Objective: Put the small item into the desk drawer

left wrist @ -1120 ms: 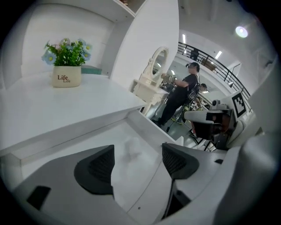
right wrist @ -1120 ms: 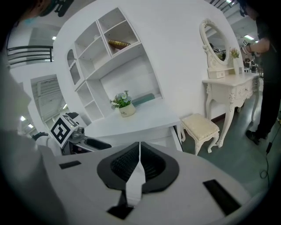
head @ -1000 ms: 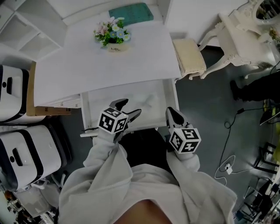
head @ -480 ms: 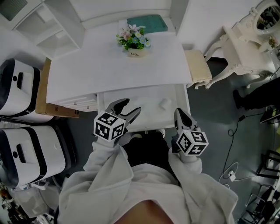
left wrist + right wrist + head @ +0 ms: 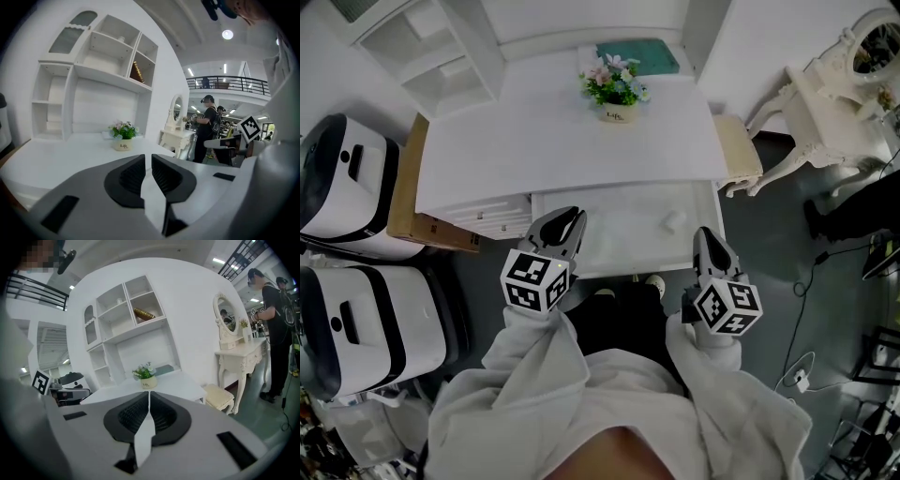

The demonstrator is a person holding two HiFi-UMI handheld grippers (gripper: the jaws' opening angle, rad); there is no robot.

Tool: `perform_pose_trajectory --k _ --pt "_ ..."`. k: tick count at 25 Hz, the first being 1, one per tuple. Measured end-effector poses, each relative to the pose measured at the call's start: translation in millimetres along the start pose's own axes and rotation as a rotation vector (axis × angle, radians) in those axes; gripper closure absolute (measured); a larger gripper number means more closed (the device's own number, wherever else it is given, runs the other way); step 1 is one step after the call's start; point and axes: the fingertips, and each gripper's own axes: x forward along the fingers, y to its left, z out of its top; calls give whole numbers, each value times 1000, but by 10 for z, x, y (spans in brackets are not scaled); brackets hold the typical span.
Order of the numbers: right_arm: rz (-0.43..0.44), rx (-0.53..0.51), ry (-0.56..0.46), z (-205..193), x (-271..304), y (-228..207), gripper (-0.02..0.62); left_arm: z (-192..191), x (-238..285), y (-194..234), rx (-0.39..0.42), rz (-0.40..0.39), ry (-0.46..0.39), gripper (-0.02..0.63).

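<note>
Far left of the frame, two white-and-black machines [image 5: 342, 183] are sitting along the edge, and a brown cardboard box [image 5: 414, 202] is butting against the left edge of the desk [image 5: 572, 141], so room on that side is tight. You are holding the left gripper [image 5: 569, 217] over the front-left corner of the open drawer [image 5: 609, 234]. Its jaws are closing, only a thin slit is showing between the pads, and nothing is sitting in that slit.

At frame centre the desk top is lying mostly bare. A flower pot [image 5: 617, 89] is standing near its back edge, with a teal item [image 5: 639, 56] just behind it. The drawer is standing pulled out toward you, its front edge running between your two grippers. The small item [image 5: 673, 221] is lying inside the drawer, toward its right side, touching neither gripper.

You are holding the right gripper [image 5: 707, 234] at the drawer's front-right corner, jaws pressed together and gripping nothing. Just right of the desk's edge a cream-cushioned chair [image 5: 738, 155] is standing. Dark open floor is lying beyond it, and a white dressing table [image 5: 839, 103] is filling the upper right.
</note>
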Motion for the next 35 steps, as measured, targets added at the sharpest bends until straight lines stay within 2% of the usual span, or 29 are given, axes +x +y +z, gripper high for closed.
perform_pose_trajectory --k 7,10,14,20,35 --pt "-21 -30 -76 56 -143 175 560 -75 -320 137 50 71 -64 584" --pt "-39 -58 -90 39 -181 233 561 -131 -449 193 43 97 -85 586" --pt "-9 -116 -88 48 -160 385 561 -178 -571 284 22 121 -102 587" --pt "44 -154 -87 75 -109 536 563 -201 -645 316 21 131 -116 588" --pt "41 -142 -62 7 -97 561 563 -233 -583 279 15 95 -103 588"
